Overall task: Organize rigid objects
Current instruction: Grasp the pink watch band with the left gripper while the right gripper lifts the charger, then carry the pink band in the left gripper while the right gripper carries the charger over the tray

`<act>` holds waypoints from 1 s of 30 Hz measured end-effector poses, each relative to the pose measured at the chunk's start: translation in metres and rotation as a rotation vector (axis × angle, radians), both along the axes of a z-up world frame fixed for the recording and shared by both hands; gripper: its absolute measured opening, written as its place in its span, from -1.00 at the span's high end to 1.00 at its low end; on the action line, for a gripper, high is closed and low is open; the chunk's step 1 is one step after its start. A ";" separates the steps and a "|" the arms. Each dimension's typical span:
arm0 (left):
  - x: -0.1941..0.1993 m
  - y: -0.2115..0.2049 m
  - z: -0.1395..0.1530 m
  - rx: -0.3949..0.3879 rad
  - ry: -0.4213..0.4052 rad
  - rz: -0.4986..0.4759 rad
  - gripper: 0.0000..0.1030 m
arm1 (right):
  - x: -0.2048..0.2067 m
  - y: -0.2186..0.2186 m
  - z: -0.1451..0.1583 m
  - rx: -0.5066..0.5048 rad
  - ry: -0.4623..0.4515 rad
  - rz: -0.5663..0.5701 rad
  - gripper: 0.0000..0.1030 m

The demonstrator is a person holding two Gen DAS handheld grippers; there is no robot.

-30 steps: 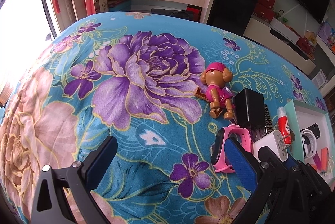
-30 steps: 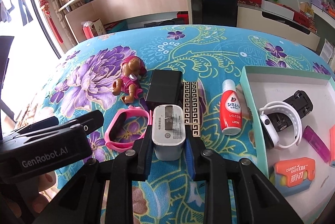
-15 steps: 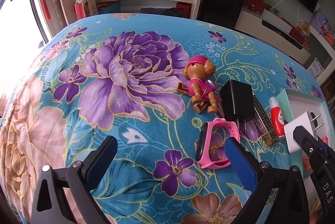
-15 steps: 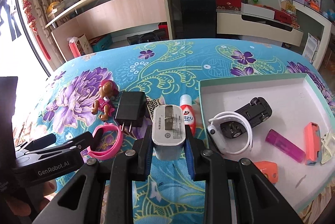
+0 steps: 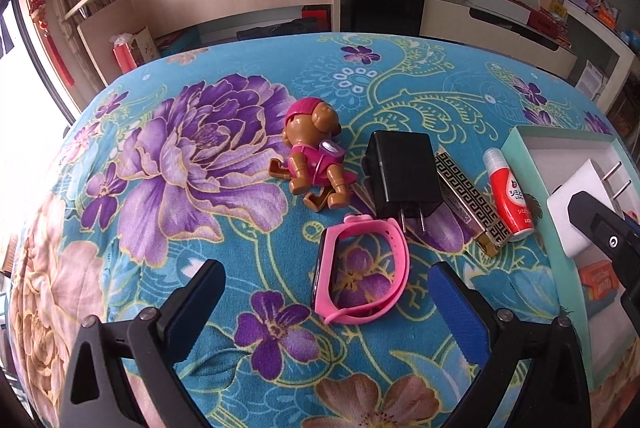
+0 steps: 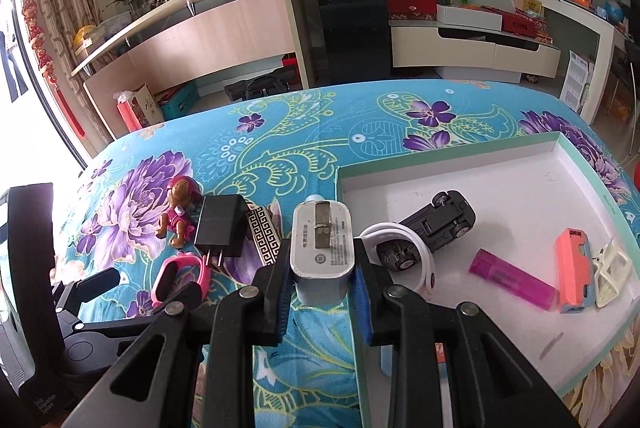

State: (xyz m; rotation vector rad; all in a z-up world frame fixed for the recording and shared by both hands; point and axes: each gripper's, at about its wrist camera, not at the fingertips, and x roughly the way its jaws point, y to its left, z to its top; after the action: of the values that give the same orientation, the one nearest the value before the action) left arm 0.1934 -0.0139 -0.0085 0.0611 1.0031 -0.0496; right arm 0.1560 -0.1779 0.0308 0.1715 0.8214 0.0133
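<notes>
Red bottle (image 5: 511,197): "LION", Japanese script.
Tray (image 6: 448,174): toy car (image 6: 432,228), white watch (image 6: 404,248), purple lighter (image 6: 512,278).
Right hand-held gripper (image 6: 322,282): clamped on white charger (image 6: 322,252).
Left hand-held gripper (image 5: 328,312): jaws apart.

Left gripper (image 5: 326,302): black plastic frame, two angled fingers (image 5: 196,292) faced with blue ribbed pads, silver screw heads at the pivots, triangular cut-outs in the arms at 7 o'clock. Right gripper (image 6: 322,268): identical build, blue pads, silver pivot screws, triangular cut-outs towards 6 o'clock.
</notes>
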 end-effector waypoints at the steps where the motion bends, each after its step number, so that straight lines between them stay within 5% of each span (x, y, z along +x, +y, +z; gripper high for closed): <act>1: 0.000 -0.001 -0.001 0.006 0.002 -0.002 -0.95 | 0.000 0.000 0.000 0.001 0.001 0.000 0.46; 13: 0.000 -0.018 -0.007 0.111 0.003 -0.041 -0.59 | 0.000 -0.003 0.000 0.009 0.010 -0.005 0.46; 18: -0.001 -0.024 -0.006 0.089 0.004 -0.085 -0.04 | 0.000 -0.006 -0.001 0.018 0.011 -0.013 0.46; 30: -0.009 -0.022 0.013 0.071 -0.068 -0.083 -0.02 | -0.002 -0.013 0.005 0.041 -0.008 -0.025 0.46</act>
State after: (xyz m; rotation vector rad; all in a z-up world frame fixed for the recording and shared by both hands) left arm 0.1842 -0.0362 0.0047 0.1680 0.9345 -0.0873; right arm 0.1539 -0.1910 0.0355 0.2199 0.8118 0.0069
